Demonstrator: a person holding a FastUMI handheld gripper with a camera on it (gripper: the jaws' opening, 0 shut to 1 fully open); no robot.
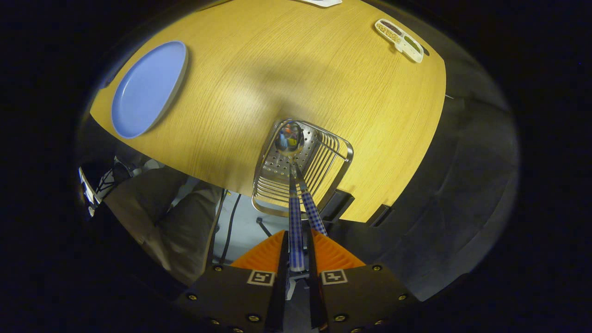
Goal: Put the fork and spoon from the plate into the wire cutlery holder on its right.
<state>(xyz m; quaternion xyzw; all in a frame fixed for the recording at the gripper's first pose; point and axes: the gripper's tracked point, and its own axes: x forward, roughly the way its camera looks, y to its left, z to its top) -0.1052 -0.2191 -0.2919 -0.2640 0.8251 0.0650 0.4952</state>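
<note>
Your gripper (296, 252) sits nearest, its two orange fingers (263, 253) pressed in on a blue-checked handle that runs up between them; that handle belongs to the spoon (294, 217), whose bowl hangs inside the wire cutlery holder (344, 159) just ahead of the fingers; a second checked handle, which I take to be the fork (312, 212), leans out of the same holder beside it, already placed by the look of it, though its tines are hidden. You seem to be at the last step, lowering the spoon into the holder; the next move calls for easing the bowl down onto the perforated floor, then parting the fingers and backing straight out so you do not drag either handle or tip the holder, which stands near the table (286, 69) edge. Beyond and to the left lies the blue plate (148, 90), bare of cutlery; far across the table rests a small divided dish (400, 34); a person's clothed legs show below the table edge. Count: one plate, one holder, two checked handles, one divided dish.
</note>
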